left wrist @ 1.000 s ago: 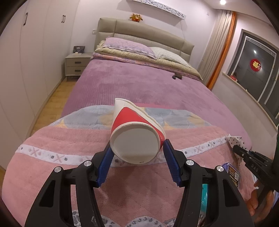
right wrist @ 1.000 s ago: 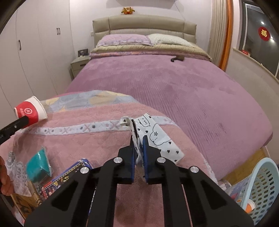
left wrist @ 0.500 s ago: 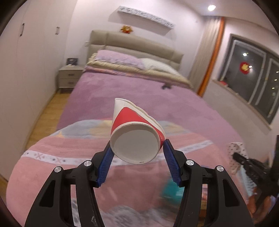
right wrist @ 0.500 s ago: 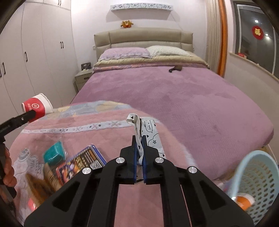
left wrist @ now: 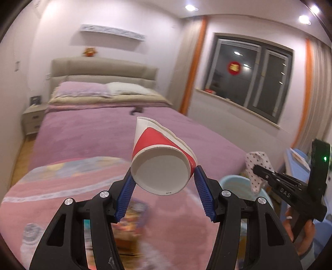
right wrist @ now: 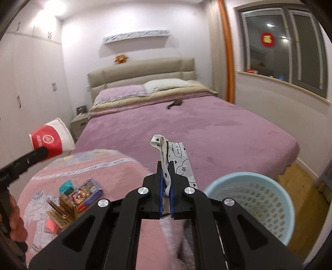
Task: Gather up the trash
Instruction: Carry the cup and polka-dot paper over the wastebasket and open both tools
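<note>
Left wrist view: the left hand-held gripper point(left wrist: 164, 183) clamps the light, crushable paper cup point(left wrist: 160, 163) near its base; the right hand-held gripper point(right wrist: 165, 176) pinches a limp wrapper point(right wrist: 178, 164).

Bed point(right wrist: 186, 128) w/ purple cover, beige headboard point(right wrist: 141, 72); 2 pillows; nightstand point(left wrist: 33, 118) beside bed; wardrobe point(right wrist: 27, 83); window point(right wrist: 290, 52) w/ red decal; wall shelf point(right wrist: 137, 36).

- Recessed ceiling spotlights point(left wrist: 191, 7) lit the room warmly; the window point(right wrist: 284, 47) was dark, with lamp reflections.
- The pink blanket point(left wrist: 62, 187) was motion-blurred in the left view.
- Fisheye bending curved walls; corners were vignetted black.
</note>
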{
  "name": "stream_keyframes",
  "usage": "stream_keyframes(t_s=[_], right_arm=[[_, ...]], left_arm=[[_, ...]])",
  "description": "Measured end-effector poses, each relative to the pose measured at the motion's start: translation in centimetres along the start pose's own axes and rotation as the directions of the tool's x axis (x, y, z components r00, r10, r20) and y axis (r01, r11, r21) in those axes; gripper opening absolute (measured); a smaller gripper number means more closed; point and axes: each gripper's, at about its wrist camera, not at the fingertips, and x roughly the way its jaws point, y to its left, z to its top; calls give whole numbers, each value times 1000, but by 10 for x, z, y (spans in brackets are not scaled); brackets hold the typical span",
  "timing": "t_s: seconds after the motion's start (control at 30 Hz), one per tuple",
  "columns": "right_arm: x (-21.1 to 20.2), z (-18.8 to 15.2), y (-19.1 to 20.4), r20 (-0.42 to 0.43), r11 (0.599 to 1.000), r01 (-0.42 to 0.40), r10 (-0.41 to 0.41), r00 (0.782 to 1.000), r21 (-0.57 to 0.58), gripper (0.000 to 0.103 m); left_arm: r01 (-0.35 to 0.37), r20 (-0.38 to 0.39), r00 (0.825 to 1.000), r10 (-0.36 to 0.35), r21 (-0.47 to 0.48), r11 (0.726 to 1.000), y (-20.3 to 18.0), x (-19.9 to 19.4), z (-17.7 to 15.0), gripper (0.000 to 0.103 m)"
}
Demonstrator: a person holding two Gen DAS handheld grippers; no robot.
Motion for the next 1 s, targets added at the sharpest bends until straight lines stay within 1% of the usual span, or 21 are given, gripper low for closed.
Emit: stream_keyframes(t_s=[0.1,0.2,0.27,0.37,0.4,0.5,0.53,0.57,0.6,0.7,0.8,0.83,0.9,0.93,1.0], right_arm=[[-13,0,-28,10,998,41,-41,999,37,3],[-19,-5,-58,-9,993,87,-87,996,85,3],[-17,-9,-76,-39,987,93,-88,995,129,3],[-10,-17,-100,-86,977,93,-77,993,192,3],[-7,-21,-110,-107,971,111,-90,990,211,3],[0,-30,-123,-153,961,180,-150,977,209,3],[-1,-34,-127,-161,959,184,-151,975,215,3],[1,-36,-132,-170,957,184,-148,974,224,3],[1,-39,-137,-177,954,187,-147,973,236,3],[2,-45,-152,-194,944,205,-157,968,259,3],[6,-53,-163,-226,937,210,-148,963,278,4],[8,-55,-163,-231,937,211,-148,962,279,4],[15,-58,-164,-252,938,215,-146,957,273,6],[19,-60,-165,-267,937,217,-143,953,273,8],[24,-64,-167,-292,934,220,-135,947,282,18]], left_arm=[[48,-15,999,-48,34,998,-32,14,1,56],[109,-40,994,-106,62,992,-68,35,2,56],[141,-65,989,-136,76,987,-85,47,-2,56],[194,-128,975,-183,84,977,-113,73,-9,56],[213,-155,968,-199,82,974,-121,84,-13,56],[257,-224,945,-238,59,965,-133,110,-23,56],[290,-254,928,-273,31,957,-137,121,-27,56],[303,-270,919,-289,11,953,-137,127,-32,56],[306,-295,909,-295,-7,952,-141,137,-36,56],[304,-344,894,-287,-4,953,-151,156,-49,56],[328,-370,879,-302,8,945,-161,168,-55,56],[326,-374,878,-298,12,945,-165,171,-57,56],[307,-382,882,-277,19,951,-166,175,-59,66],[302,-382,883,-273,17,953,-167,175,-59,75],[308,-381,880,-284,3,951,-166,175,-60,76]])
